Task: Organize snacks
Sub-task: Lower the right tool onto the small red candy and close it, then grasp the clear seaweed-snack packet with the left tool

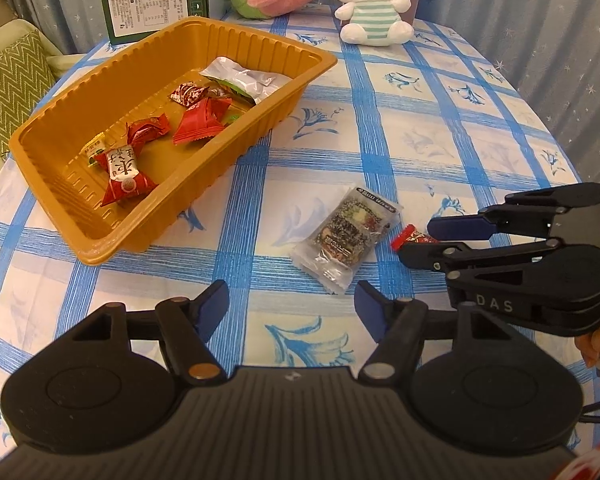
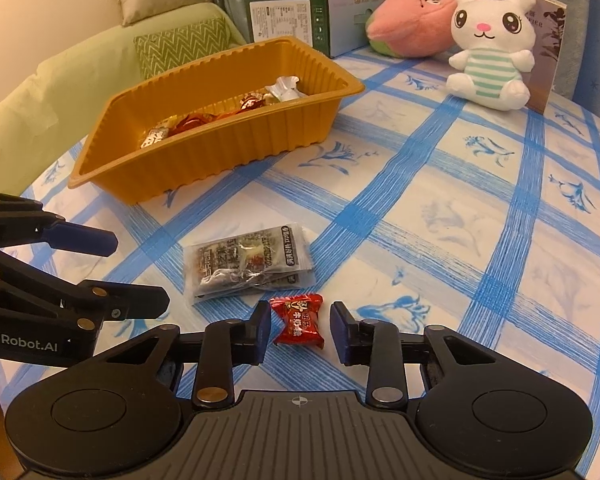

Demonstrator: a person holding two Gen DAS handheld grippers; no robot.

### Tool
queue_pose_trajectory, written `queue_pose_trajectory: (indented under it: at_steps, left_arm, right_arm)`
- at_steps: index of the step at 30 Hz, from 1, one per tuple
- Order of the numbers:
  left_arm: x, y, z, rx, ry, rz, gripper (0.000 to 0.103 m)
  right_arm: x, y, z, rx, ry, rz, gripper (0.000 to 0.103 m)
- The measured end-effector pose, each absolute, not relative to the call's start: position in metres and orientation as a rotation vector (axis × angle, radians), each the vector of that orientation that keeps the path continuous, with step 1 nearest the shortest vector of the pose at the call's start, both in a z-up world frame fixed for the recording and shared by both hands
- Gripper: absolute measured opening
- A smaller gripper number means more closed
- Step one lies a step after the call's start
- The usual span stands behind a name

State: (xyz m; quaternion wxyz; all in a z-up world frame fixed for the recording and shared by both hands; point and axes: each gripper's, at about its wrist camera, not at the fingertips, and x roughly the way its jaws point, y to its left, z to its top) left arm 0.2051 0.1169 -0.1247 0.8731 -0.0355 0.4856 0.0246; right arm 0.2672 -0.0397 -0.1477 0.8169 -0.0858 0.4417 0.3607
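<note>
Tray [image 2: 236, 148]: thin orange plastic, ribbed walls, semi-gloss; at its twelve o'clock stood a green box [image 2: 284, 18] of printed cardboard, lightly glossy. Red candy [image 2: 299, 321]: shiny crinkled foil-like wrapper, with a clear, glossy, creased film snack packet [image 2: 250, 262] at its eleven o'clock, both on a matt woven-looking tablecloth [image 2: 480, 220]. Rabbit toy [image 2: 490, 46]: soft white plush cloth; right gripper [image 2: 300, 330]: matt black plastic, smooth blue pads, bright metal pivot pins.
</note>
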Motion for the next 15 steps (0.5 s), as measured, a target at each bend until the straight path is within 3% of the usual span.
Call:
queue_pose_trajectory:
  at_steps: [5,11,15]
  left_arm:
    - [0.209,0.116,-0.126,-0.059,1.016,0.038,0.066]
    - [0.216,0.112,-0.128,-0.036,1.02,0.0,0.061]
    - [0.223,0.108,-0.128,-0.005,1.018,-0.025,0.059]
  right_arm:
    - [0.27,-0.04,-0.15,-0.185,0.948,0.772,0.031]
    - [0.27,-0.044,-0.151,-0.192,0.953,0.775,0.02]
    - [0.271,-0.051,-0.149,-0.178,0.952,0.747,0.019]
